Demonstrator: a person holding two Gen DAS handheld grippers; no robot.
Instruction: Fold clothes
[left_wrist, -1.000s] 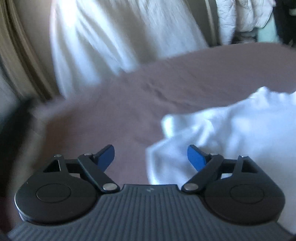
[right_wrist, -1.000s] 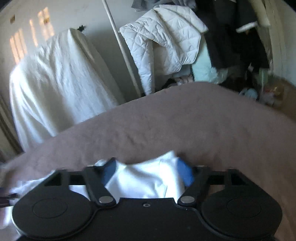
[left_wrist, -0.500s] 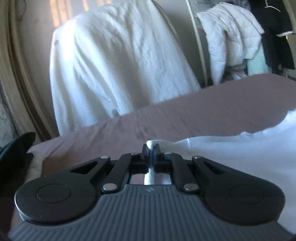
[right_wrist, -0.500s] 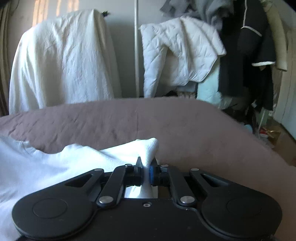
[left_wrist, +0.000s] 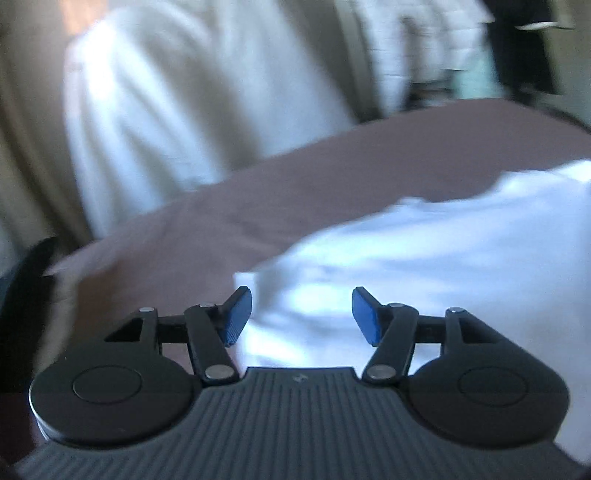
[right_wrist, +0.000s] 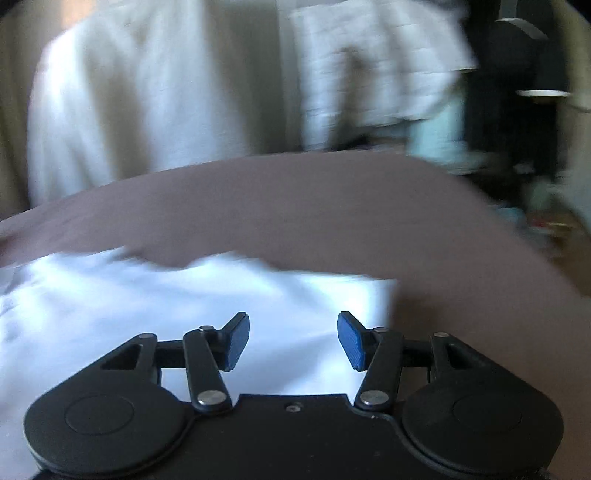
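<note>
A white garment (left_wrist: 424, 258) lies spread on the mauve bed cover (left_wrist: 295, 192). In the left wrist view my left gripper (left_wrist: 301, 314) hovers over the garment's left edge, its jaws opening, the blue pads (left_wrist: 236, 314) apart and pressing on nothing. In the right wrist view the same white garment (right_wrist: 184, 302) fills the lower left, its right edge near the middle. My right gripper (right_wrist: 293, 339) sits above that edge, jaws opening too, with cloth seen beneath the gap but not pinched. Both views are blurred by motion.
Behind the bed stands something draped in a white sheet (right_wrist: 129, 103). A white quilted jacket (right_wrist: 369, 66) and dark clothes (right_wrist: 517, 92) hang at the back right. The bed cover (right_wrist: 332, 206) drops off to the right toward cluttered floor (right_wrist: 554, 214).
A second ago both grippers were wide; half a second ago each was pinched on a corner of the white garment. Now both have let go, and the garment lies flatter on the bed.
</note>
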